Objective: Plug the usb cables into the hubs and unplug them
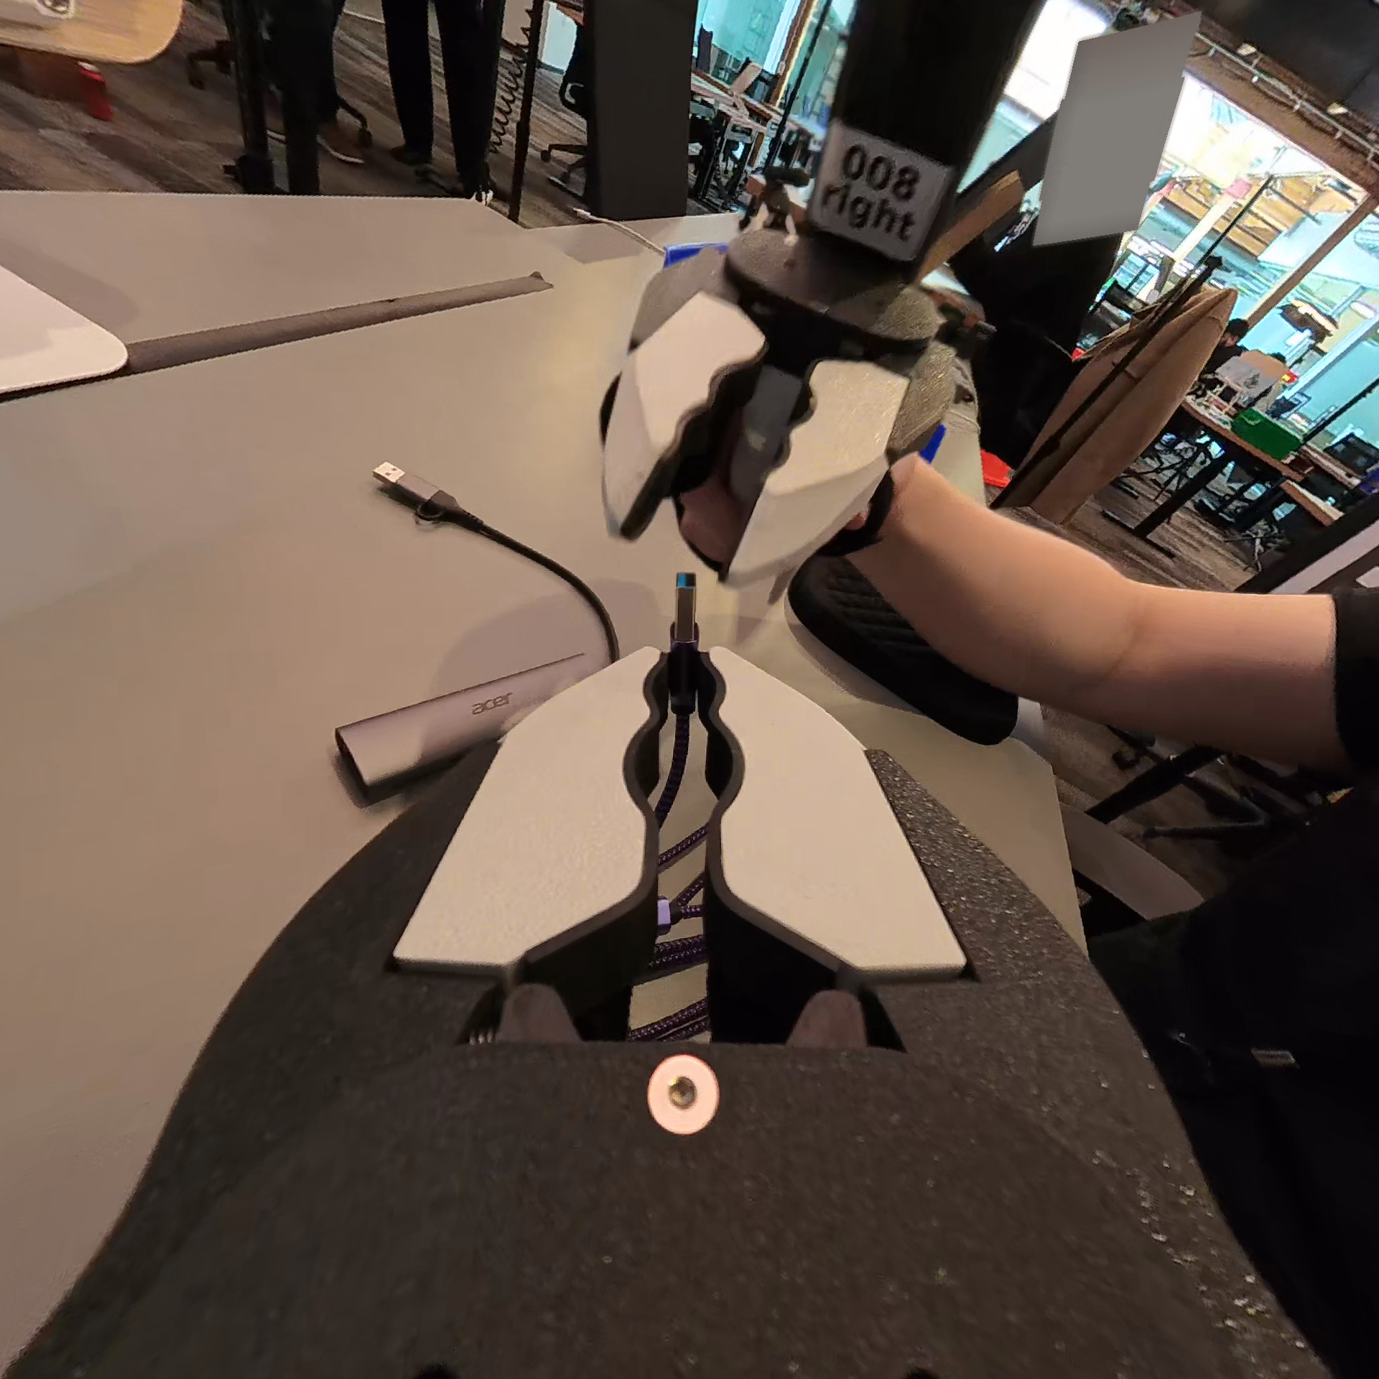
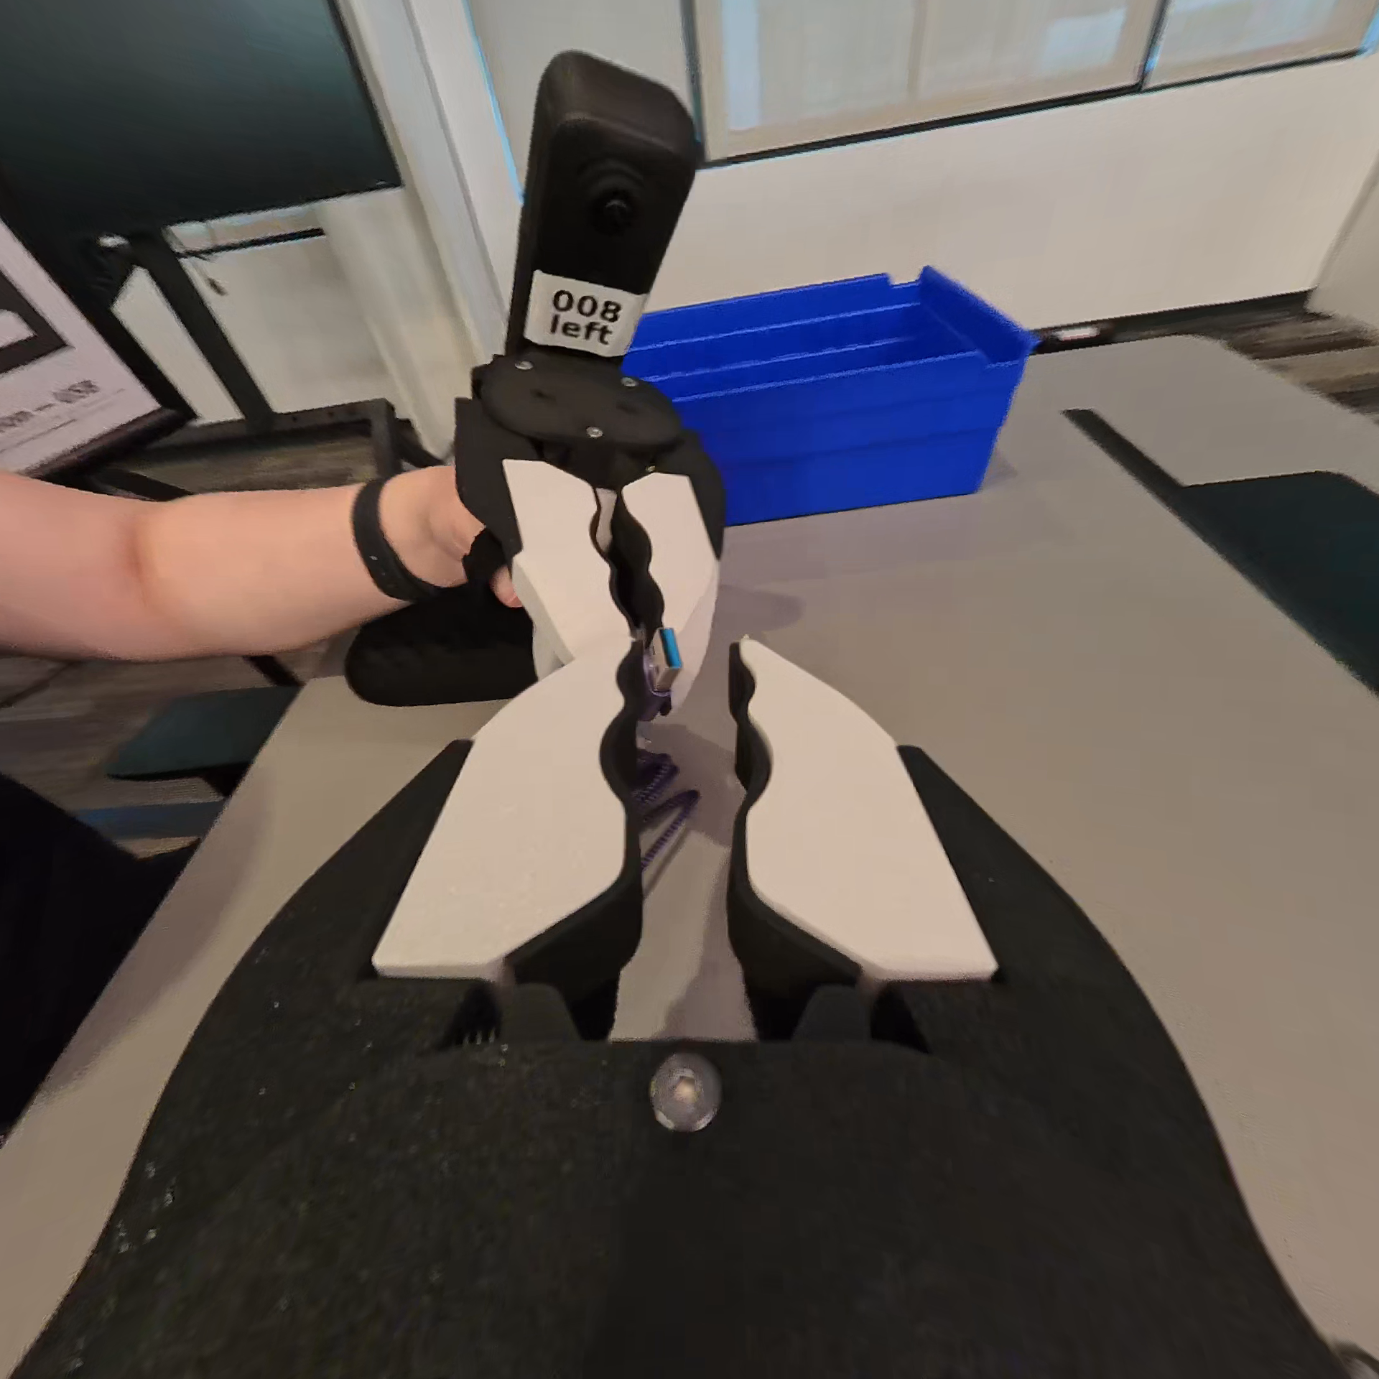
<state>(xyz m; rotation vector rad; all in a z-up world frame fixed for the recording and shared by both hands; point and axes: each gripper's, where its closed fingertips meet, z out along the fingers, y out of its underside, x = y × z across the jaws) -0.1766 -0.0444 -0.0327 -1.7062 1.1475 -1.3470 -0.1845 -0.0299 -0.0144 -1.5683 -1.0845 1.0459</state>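
Grey table [image 1: 224, 597], office behind; left gripper [image 1: 683, 657] fingers pinch purple USB cable [image 1: 683, 619]; right gripper [image 2: 683, 671] fingers apart, empty.

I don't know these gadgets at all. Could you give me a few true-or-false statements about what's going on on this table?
1. The left gripper pinches a purple braided USB cable. True.
2. The right gripper grips a plug. False: its jaws stand apart, empty.
3. The grey hub lies on the table. True.
4. The purple cable is plugged into the hub. False: its plug is held in the air.
5. The bin is red. False: blue.
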